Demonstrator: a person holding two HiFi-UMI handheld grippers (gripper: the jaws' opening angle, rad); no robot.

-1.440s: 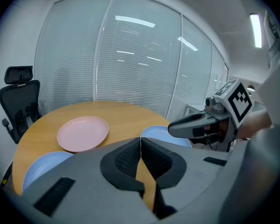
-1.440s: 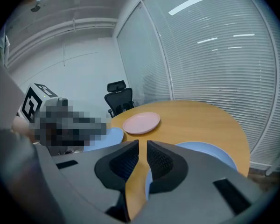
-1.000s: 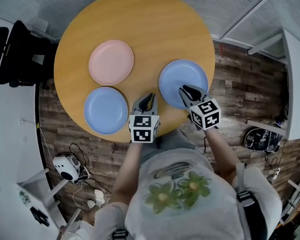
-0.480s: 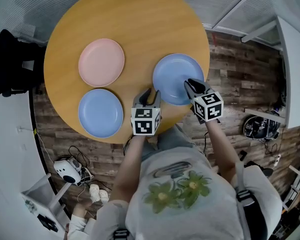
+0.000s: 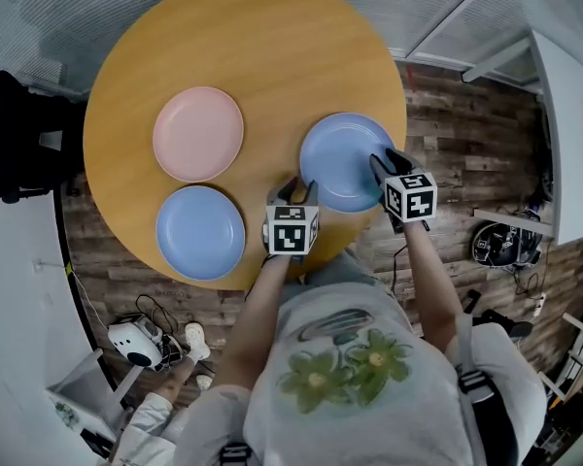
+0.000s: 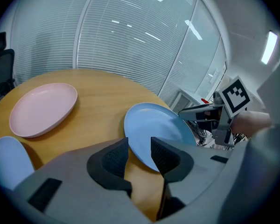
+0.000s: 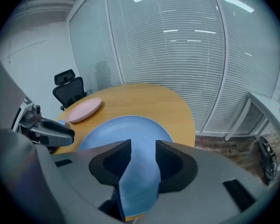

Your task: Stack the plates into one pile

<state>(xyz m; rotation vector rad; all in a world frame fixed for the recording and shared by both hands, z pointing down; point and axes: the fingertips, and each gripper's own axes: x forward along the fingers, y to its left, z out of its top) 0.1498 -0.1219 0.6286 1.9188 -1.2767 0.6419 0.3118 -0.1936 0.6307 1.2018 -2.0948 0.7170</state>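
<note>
Blue plate [image 5: 347,160]: lying flat, rim at both grippers.
Left gripper [image 5: 298,190]: jaws just opened, spread, pinching nothing.
Right gripper [image 5: 387,160]: jaws just opened, rim between, unpressed.
Advice: seat rim deep, then close evenly.

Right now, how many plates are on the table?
3: pink plate far left, blue plate near left, second blue plate near the right edge. None appears hidden.

Left gripper [image 5: 300,187] and right gripper [image 5: 385,159] pitched down, forearms reaching forward. Jaws of both just opening, now apart. Blue plate [image 7: 130,129] rim between right jaws, unpressed. Left grips nothing.
</note>
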